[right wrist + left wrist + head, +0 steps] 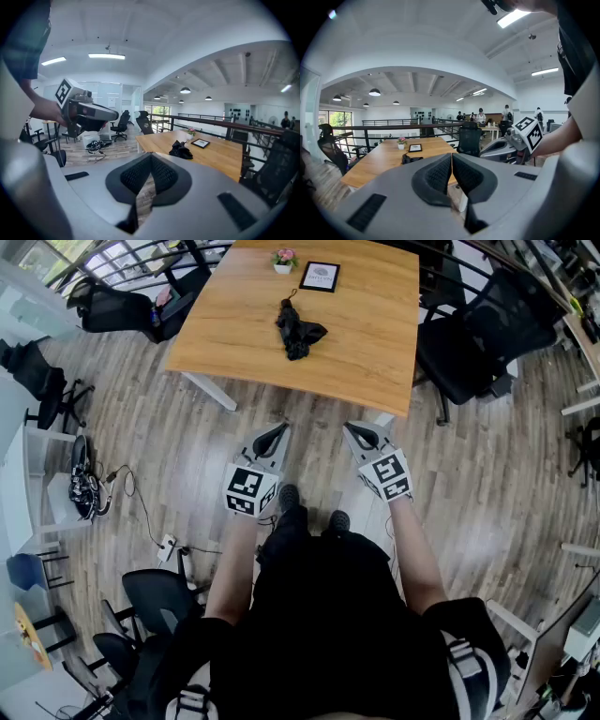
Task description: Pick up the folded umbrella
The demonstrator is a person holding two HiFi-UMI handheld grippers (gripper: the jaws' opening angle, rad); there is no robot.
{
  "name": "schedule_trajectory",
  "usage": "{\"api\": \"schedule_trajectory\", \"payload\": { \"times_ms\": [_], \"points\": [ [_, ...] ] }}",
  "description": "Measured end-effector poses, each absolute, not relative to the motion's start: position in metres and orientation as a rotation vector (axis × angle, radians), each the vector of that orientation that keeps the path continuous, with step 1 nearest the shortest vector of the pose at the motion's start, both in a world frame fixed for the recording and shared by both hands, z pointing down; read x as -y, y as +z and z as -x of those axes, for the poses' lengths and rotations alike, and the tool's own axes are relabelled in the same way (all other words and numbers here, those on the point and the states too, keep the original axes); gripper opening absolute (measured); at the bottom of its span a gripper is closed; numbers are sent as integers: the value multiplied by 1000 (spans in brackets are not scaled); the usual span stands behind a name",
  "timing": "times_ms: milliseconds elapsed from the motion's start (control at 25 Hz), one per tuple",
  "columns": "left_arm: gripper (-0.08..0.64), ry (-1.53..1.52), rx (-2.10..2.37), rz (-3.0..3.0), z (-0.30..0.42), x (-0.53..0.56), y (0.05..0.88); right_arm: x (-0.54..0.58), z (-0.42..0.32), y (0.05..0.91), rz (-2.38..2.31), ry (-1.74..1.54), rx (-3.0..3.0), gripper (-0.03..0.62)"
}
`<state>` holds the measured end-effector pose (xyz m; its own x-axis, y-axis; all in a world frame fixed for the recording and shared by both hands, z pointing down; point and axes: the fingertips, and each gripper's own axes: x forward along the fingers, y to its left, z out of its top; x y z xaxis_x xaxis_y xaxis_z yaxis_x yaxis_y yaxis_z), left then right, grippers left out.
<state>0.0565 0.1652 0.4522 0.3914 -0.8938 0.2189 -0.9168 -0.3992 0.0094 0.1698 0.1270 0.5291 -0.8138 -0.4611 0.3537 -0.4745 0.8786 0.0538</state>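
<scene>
folded umbrella [298, 330] dead ahead on bench [375, 324], lengthwise away from me | my left gripper [278, 429] nearer than right gripper [355, 428] | both pressed together, empty

Table [375, 343]: far edge cut off at the head view's top; near edge hidden behind left gripper [452, 161] and right gripper [151, 161] in their own views.
Framed card [319, 277], by far edge: print too small to read.
Folded umbrella [297, 329]: handle indistinct.
Distant people [480, 115]: too small to tell apart.
</scene>
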Motion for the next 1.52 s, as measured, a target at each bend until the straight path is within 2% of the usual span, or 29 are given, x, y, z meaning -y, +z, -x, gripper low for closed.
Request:
{"api": "schedule_trajectory", "payload": {
  "times_ms": [160, 400, 1240, 1520],
  "points": [
    [23, 242, 1585, -2569, -109, -178, 449, -129, -213, 524, -731, 53, 2690, 6],
    [23, 259, 1595, -2565, -127, -191, 451, -136, -236, 519, -729, 44, 2712, 6],
    [25, 173, 1693, -2497, -115, -207, 448, -150, -229, 510, -677, 5, 2770, 8],
    [26, 149, 1704, -2497, -106, -207, 445, -148, -222, 508, -679, -12, 2766, 47]
  ]
}}
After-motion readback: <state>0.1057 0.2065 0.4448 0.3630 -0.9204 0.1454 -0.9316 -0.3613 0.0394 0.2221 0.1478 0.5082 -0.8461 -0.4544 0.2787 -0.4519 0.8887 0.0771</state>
